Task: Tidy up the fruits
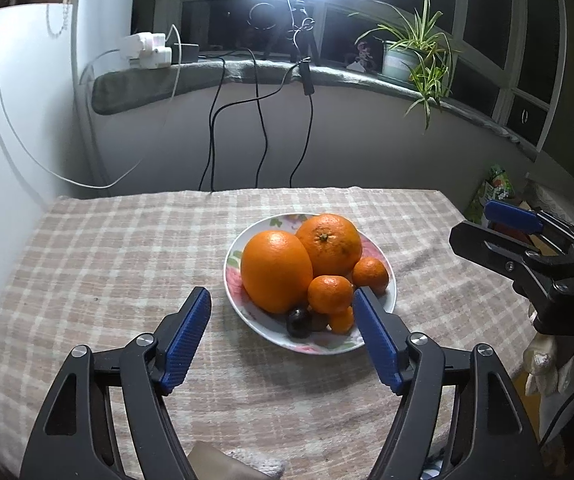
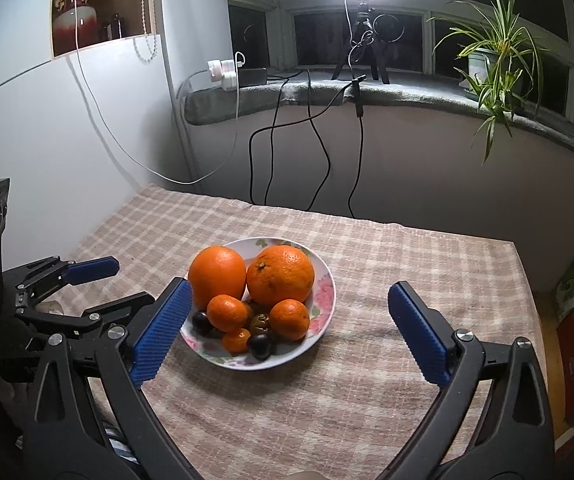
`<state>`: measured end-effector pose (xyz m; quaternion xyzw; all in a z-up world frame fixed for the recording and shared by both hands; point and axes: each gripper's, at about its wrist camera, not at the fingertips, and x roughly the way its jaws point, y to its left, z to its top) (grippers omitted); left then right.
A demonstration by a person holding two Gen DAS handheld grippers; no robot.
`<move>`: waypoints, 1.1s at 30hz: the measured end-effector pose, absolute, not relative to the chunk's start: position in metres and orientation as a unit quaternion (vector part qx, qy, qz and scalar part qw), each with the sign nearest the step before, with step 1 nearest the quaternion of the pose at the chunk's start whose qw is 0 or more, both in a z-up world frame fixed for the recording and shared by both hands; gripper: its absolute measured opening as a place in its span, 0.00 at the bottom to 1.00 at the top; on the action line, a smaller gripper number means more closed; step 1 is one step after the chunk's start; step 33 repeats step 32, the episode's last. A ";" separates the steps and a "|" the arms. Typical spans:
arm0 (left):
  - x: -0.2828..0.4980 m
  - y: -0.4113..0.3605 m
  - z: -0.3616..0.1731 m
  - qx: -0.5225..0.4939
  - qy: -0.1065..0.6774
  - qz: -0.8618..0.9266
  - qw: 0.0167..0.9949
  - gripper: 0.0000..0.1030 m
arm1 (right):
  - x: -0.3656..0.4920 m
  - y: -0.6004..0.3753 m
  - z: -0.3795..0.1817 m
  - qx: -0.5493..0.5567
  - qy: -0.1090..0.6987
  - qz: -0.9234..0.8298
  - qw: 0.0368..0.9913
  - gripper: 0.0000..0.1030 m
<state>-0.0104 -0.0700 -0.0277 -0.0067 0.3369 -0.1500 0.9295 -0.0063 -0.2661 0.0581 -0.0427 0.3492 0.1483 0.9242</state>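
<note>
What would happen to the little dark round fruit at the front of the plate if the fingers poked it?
The dark fruit looks round and glossy, so it would probably roll, and might slip off ribbed fingers. It sits low near the plate rim, beside a small tangerine, so the rim may stop it. It looks small, likely light.

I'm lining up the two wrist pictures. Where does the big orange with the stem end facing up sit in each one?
Left wrist view: the stem-up orange lies at the plate's far right, behind the smooth orange.
Right wrist view: the stem-up orange lies right of centre on the plate.
Shared landmark: the flowered plate.
</note>
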 end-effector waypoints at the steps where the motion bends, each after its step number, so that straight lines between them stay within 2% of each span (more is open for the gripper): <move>1: -0.010 -0.070 -0.028 -0.006 0.337 -0.148 0.930 0.71 | -0.006 -0.266 0.058 -0.043 0.349 0.148 0.924 0.97; 33: -0.007 -0.069 -0.029 0.003 0.333 -0.141 0.932 0.72 | -0.004 -0.271 0.049 -0.038 0.360 0.137 0.922 0.97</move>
